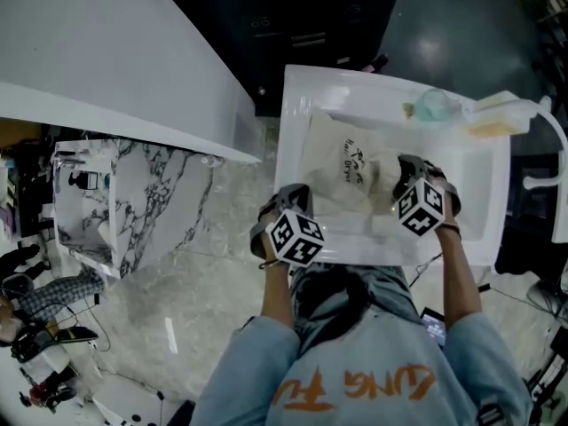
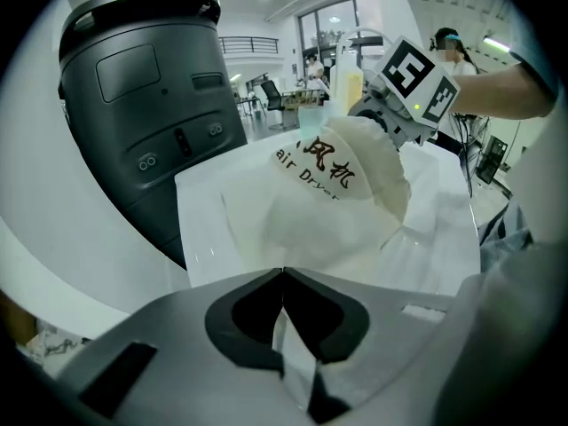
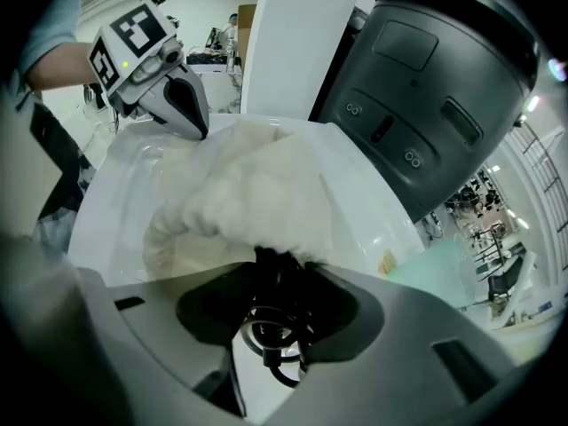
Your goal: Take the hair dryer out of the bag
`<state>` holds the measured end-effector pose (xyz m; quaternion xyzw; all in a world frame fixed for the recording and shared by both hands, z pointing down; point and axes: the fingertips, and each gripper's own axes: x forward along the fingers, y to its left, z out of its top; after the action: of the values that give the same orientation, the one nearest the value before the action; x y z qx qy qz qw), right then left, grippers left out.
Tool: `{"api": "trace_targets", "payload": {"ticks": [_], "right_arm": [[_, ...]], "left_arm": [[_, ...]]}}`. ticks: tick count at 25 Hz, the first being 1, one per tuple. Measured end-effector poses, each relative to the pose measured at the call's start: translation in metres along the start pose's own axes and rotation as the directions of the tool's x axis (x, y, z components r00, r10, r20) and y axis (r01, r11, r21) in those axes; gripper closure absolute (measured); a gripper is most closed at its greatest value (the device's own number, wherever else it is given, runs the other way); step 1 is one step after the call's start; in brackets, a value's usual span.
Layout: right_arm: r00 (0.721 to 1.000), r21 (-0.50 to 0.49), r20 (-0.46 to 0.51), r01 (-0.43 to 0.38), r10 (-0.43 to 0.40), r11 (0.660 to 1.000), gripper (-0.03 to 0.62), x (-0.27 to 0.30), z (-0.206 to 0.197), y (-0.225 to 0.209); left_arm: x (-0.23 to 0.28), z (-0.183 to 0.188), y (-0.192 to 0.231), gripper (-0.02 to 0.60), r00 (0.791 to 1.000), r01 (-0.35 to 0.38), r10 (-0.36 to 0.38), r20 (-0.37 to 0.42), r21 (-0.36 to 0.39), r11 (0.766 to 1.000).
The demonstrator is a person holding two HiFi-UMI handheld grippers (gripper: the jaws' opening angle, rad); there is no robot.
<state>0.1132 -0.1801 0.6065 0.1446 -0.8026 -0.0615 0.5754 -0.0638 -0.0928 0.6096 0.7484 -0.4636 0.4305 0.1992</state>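
A cream cloth bag (image 1: pixel 351 171) printed "Hair Dryer" lies in a white basin (image 1: pixel 295 114). My left gripper (image 1: pixel 288 201) is at the bag's near left end; in the left gripper view its jaws (image 2: pixel 284 273) are shut with a fold of the bag's cloth (image 2: pixel 337 211) pinched between them. My right gripper (image 1: pixel 413 171) is at the bag's right end, at its gathered mouth (image 3: pixel 240 202). Its jaws (image 3: pixel 280 269) hold the black hair dryer (image 3: pixel 271 278) with its coiled cord, which sticks out of the mouth. The rest of the dryer is hidden in the bag.
A pale green glass (image 1: pixel 437 105) and a yellowish block (image 1: pixel 493 127) sit on the basin's far right rim, beside a white tap (image 1: pixel 552 140). A large dark machine (image 2: pixel 151 122) stands behind the basin. A white counter (image 1: pixel 106 51) and a marble cabinet (image 1: pixel 151 193) are at the left.
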Motion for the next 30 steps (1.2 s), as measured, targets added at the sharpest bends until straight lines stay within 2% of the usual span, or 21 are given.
{"api": "trace_targets", "payload": {"ticks": [8,14,30], "right_arm": [[0.997,-0.039,-0.017,0.072,-0.073,0.997,0.418,-0.025,-0.012,0.002],[0.991,-0.060,-0.025,0.126,-0.128,0.990,0.419,-0.048,-0.027,0.000],[0.959,0.023,-0.137,0.253,-0.248,0.967,0.422,-0.100,-0.097,-0.006]], "left_arm": [[-0.005,0.001,0.012,0.577,1.000,-0.010,0.009,0.029,0.016,1.000],[-0.007,-0.004,0.028,0.578,0.998,-0.061,0.061,0.031,-0.006,0.998],[-0.007,0.005,0.029,0.577,0.995,-0.068,0.068,0.072,0.001,0.998]]}}
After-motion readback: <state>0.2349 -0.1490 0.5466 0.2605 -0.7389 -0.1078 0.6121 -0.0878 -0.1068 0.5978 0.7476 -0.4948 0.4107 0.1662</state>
